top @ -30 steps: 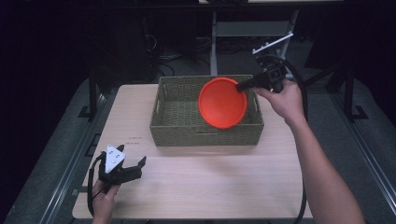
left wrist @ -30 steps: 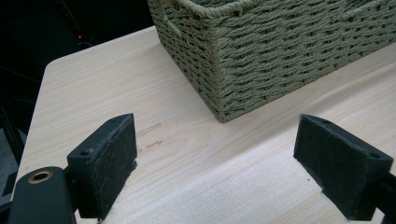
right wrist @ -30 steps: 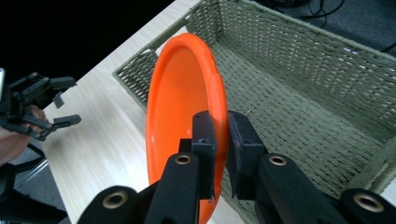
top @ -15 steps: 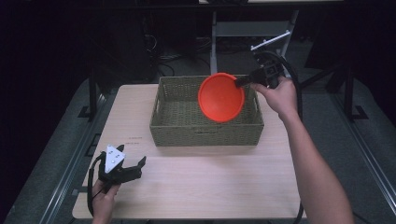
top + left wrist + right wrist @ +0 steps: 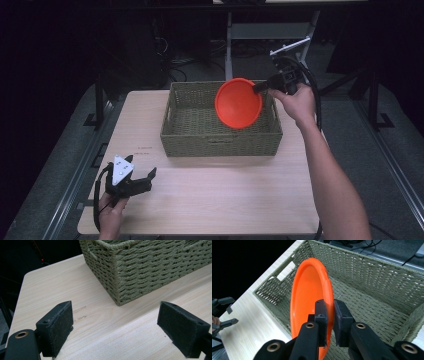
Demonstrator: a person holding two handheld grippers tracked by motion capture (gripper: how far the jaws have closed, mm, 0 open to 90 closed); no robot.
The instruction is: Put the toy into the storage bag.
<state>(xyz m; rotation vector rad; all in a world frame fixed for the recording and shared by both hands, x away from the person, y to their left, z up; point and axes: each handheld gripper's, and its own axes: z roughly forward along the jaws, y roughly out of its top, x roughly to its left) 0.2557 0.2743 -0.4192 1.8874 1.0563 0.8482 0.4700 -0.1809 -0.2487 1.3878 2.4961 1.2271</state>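
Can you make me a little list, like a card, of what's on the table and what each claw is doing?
Table: light wood table
Basket: green woven basket, at the far middle of the table
Plate: orange plate, on edge, above the basket
Right claw: right claw, shut on the plate's rim
Left claw: left claw, open, holding nothing, low over the near left corner

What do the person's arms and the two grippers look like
Both grippers are black. The left gripper carries a grey three-cornered plate on top, with a black cable looping beside the hand; its pads are dark and felt-like. The right gripper trails a thick black cable. Both forearms are bare, without sleeves.
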